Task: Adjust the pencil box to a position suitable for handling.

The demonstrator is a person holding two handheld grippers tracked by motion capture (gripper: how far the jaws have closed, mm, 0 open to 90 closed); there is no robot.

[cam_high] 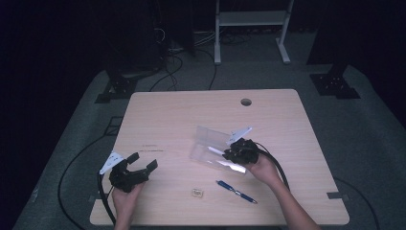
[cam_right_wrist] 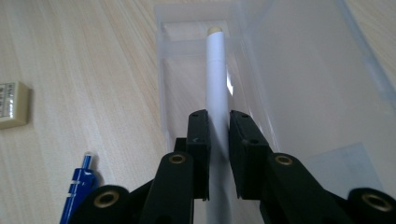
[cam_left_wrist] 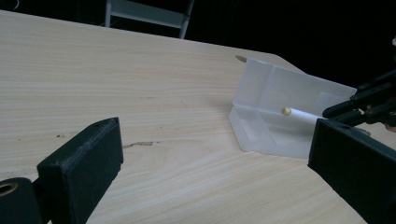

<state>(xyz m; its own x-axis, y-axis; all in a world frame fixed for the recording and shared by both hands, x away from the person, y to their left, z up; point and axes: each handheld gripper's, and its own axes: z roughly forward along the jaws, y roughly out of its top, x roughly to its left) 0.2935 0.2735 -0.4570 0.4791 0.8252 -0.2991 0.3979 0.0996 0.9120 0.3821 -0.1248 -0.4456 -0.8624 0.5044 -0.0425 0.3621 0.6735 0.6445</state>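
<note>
Right gripper view: right gripper [cam_right_wrist: 218,133] clamps white pen [cam_right_wrist: 215,70] over clear box [cam_right_wrist: 303,84]; eraser label [cam_right_wrist: 10,103] unreadable; left gripper [cam_high: 141,162] wide.

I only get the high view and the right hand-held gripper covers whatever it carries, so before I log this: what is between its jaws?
Observer: A white pen, clamped between the jaws of the right hand-held gripper, seen in the right gripper view.
Operator: Where does the pen's tip point?
Observer: Into the clear plastic case, along its narrow tray, the cream tip near the far end wall.
Operator: Is the case open?
Observer: Yes; in the left gripper view its lid stands up behind the tray.
Operator: And the left hand-held gripper?
Observer: The left hand-held gripper has its jaws wide apart with nothing between them, just bare table.
</note>
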